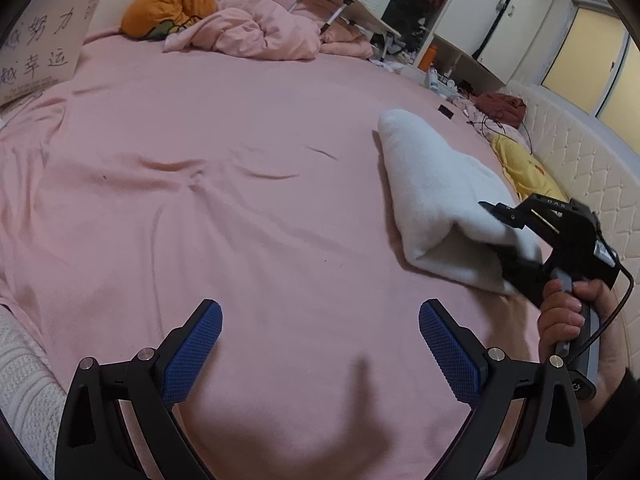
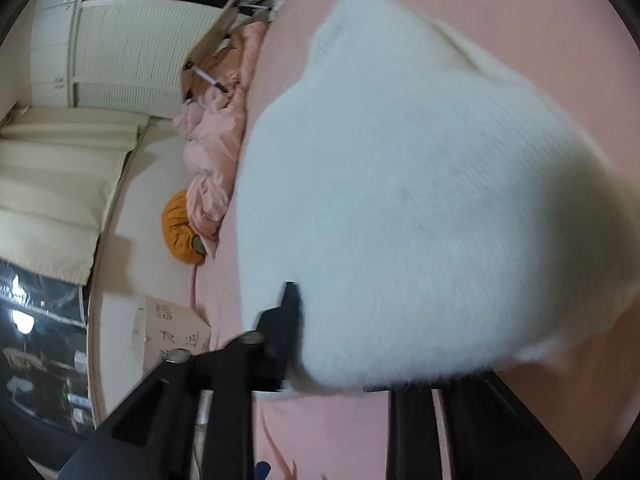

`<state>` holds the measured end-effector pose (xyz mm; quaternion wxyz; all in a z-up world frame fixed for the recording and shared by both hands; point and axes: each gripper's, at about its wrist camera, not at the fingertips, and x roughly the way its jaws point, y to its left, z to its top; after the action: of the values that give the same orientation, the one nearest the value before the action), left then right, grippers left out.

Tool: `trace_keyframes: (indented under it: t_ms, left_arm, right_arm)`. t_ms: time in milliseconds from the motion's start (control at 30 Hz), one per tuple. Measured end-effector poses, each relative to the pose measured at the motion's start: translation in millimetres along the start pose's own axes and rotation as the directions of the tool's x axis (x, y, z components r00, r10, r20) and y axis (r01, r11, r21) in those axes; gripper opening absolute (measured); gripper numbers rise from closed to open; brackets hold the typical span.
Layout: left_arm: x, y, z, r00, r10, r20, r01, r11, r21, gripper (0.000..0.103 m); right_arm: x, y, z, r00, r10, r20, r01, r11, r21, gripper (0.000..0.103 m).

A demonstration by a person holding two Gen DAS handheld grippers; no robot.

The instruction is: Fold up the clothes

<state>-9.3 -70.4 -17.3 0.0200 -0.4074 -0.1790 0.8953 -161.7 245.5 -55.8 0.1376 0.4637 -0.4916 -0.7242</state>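
Left gripper (image 1: 320, 344) spread wide above bare pink sheet (image 1: 240, 200), nothing between its blue pads (image 1: 192, 352). Ahead and to the right of it, a folded white garment (image 1: 436, 196) lying on the sheet, its far tip pointing away, its near thick edge caught in the right gripper (image 1: 500, 236). Right gripper rolled onto its side, one black finger (image 1: 496, 210) over the top of the fold and the other under it, clenched on the white garment. Hand (image 1: 564, 312) wrapped round the grey handle below, just right of the left gripper's right pad.

From the right gripper's own view, white garment (image 2: 420, 200) filling most of the picture straight ahead, fuzzy and ribbed, one black finger (image 2: 288, 320) pressed against its lower left edge; other finger mostly hidden behind the cloth. Beyond the garment, at the far edge of the bed: crumpled pink quilt (image 1: 260, 28), orange cushion (image 1: 168, 8), cardboard sign (image 1: 40, 52). To the right of the right gripper, yellow cloth (image 1: 520, 168) beside a quilted white bed edge (image 1: 580, 168).
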Motion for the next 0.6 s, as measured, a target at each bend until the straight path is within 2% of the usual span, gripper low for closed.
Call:
trace_keyframes:
  t_ms: [200,367,400,433,467,533,600]
  left_arm:
    - [-1,-7,-2,1.000,0.000,0.002,0.000,1.000,0.032,0.099]
    - [-3,-12,-3,1.000,0.009,0.006,-0.009,0.998,0.059,0.099]
    - [-3,-13,-3,1.000,0.012,0.005,-0.012,0.998,0.063,0.099]
    - [-3,-13,-3,1.000,0.016,0.004,-0.016,0.998,0.067,0.099]
    - [-3,-14,-3,1.000,0.019,0.004,-0.019,0.997,0.071,0.099]
    - [-4,-15,-3,1.000,0.027,0.007,-0.028,0.996,0.082,0.099]
    - [-5,-16,-3,0.999,0.040,0.013,-0.041,0.995,0.093,0.099]
  right_arm:
    - [-29,-21,8,0.995,-0.042,0.094,0.035,0.996,0.078,0.043]
    - [-36,-34,22,0.996,-0.024,0.082,0.014,0.993,0.119,0.042]
    - [-37,-35,23,0.997,-0.018,0.081,0.009,0.994,0.108,0.039]
    - [-40,-34,23,0.994,-0.030,0.102,0.022,0.996,0.083,0.019]
    - [-40,-33,24,0.993,-0.050,0.110,0.044,0.997,0.059,0.018]
    - [-41,-34,24,0.994,-0.046,0.096,0.041,0.998,0.052,0.019]
    - [-45,-32,23,0.995,-0.066,0.076,0.063,0.997,0.045,0.035]
